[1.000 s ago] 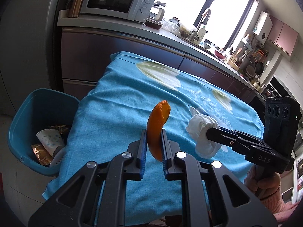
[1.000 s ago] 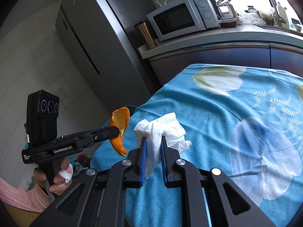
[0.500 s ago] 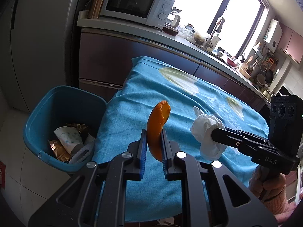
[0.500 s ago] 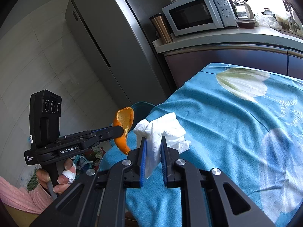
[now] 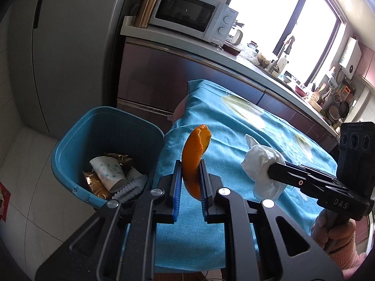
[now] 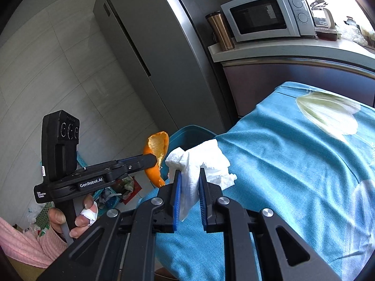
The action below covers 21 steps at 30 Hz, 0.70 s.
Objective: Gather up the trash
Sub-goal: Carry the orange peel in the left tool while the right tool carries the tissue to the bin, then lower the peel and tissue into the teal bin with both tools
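My left gripper is shut on an orange peel, held upright above the left edge of the blue-clothed table. The peel and left gripper also show in the right wrist view. My right gripper is shut on a crumpled white tissue, seen too as the tissue in the right gripper over the table. A blue trash bin stands on the floor left of the table, holding a paper cup, wrappers and a brush.
A steel fridge stands behind the bin. The counter carries a microwave and a metal tumbler. A person's hand in a pink sleeve holds the left gripper. Bags and clutter lie on the floor.
Both grippers have moved left toward the table's edge with their loads. The blue bin has come nearer to the middle of the left wrist view and looks larger.
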Available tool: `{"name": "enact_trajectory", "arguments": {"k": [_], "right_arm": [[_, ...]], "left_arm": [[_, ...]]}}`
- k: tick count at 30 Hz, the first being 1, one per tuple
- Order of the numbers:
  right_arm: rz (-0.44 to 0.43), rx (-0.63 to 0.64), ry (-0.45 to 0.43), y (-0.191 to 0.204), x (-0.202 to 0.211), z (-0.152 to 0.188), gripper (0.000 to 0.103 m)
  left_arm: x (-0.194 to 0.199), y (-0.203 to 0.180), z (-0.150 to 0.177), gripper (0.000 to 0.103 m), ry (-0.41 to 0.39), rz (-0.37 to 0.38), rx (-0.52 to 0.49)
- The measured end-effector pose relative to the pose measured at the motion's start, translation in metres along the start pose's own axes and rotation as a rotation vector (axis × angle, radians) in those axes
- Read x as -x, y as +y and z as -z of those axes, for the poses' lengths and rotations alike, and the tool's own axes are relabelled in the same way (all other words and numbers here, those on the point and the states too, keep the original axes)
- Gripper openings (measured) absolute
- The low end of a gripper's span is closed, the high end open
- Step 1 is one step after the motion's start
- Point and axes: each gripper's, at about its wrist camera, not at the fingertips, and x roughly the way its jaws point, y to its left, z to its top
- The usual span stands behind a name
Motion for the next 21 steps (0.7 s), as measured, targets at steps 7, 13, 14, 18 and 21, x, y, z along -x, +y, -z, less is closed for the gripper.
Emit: {"name": "enact_trajectory", "arguments": {"k": [7,13,14,18,21], "right_arm": [[-0.016,0.007,0.010,0.005,-0.011,-0.005,0.013],[-0.030,0.010,0.014,0.009,-0.018,-0.008,0.013],[-0.032,0.011,0.015,0.010,-0.019,-0.008,0.013],[-0.040,0.013,0.021,0.013,-0.024,-0.011,0.013],[-0.044,0.017,0.026,0.015,-0.028,-0.012,0.013]], "left_arm": [[0.004,0.008,0.000,0.014,-0.010,-0.018,0.012],[0.006,0.016,-0.001,0.014,-0.017,-0.031,0.024],[0.006,0.017,-0.001,0.014,-0.018,-0.033,0.025],[0.007,0.021,-0.002,0.014,-0.022,-0.044,0.029],[0.008,0.023,-0.002,0.014,-0.023,-0.052,0.032]]}}
